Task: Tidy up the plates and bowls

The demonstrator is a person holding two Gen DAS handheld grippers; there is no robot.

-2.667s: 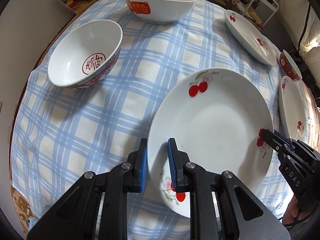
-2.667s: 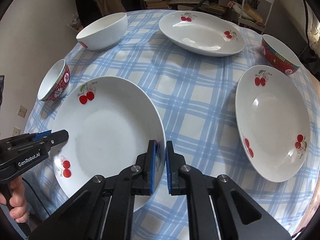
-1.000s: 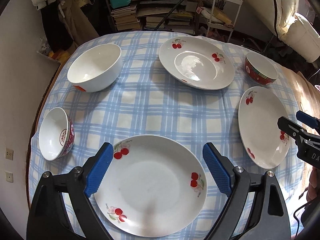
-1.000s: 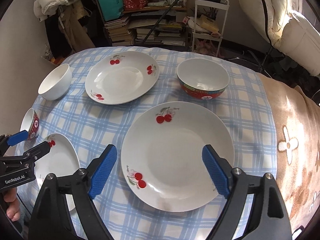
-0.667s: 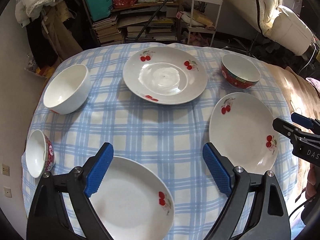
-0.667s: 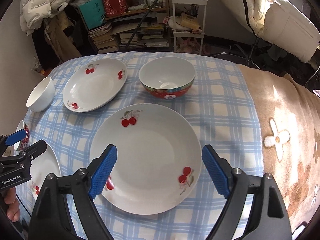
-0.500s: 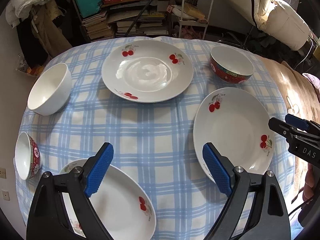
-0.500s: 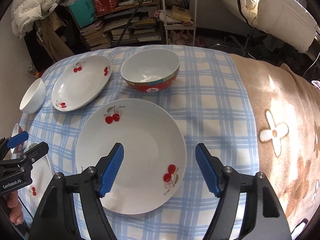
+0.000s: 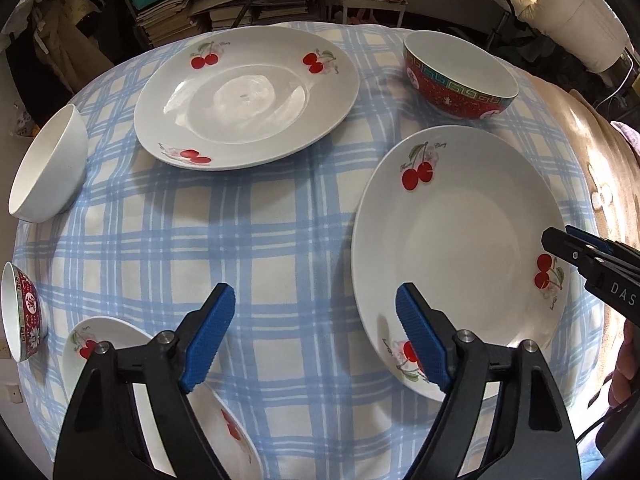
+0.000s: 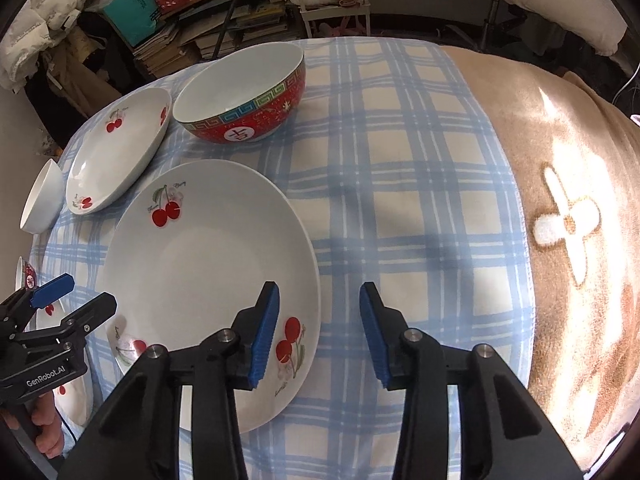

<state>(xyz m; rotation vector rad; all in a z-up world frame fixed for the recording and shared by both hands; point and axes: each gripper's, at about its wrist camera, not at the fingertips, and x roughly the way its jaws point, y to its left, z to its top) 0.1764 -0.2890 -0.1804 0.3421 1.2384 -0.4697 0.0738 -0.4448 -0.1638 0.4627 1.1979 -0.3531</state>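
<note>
A white cherry plate (image 9: 460,248) lies flat on the blue checked cloth (image 9: 260,240). My left gripper (image 9: 314,336) hovers at its near-left rim, jaws wide and closing. That rim sits between the pads, which do not touch it. My right gripper (image 10: 319,336) straddles the same plate's (image 10: 200,272) right rim. Its jaws are closing and the pads still stand off the rim. Each gripper shows in the other's view: the right gripper (image 9: 560,236) and the left gripper (image 10: 90,292).
A second cherry plate (image 9: 244,96) and a red patterned bowl (image 9: 460,80) sit at the back. A white bowl (image 9: 48,168) and a small red bowl (image 9: 20,316) stand at the left. A third plate (image 9: 160,400) lies under my left gripper. A beige blanket (image 10: 560,200) covers the right.
Both grippers let go of the near-left plate, opened wide, then swung right and down to the right-hand plate. The right jaws have narrowed a lot, the left jaws slightly.
</note>
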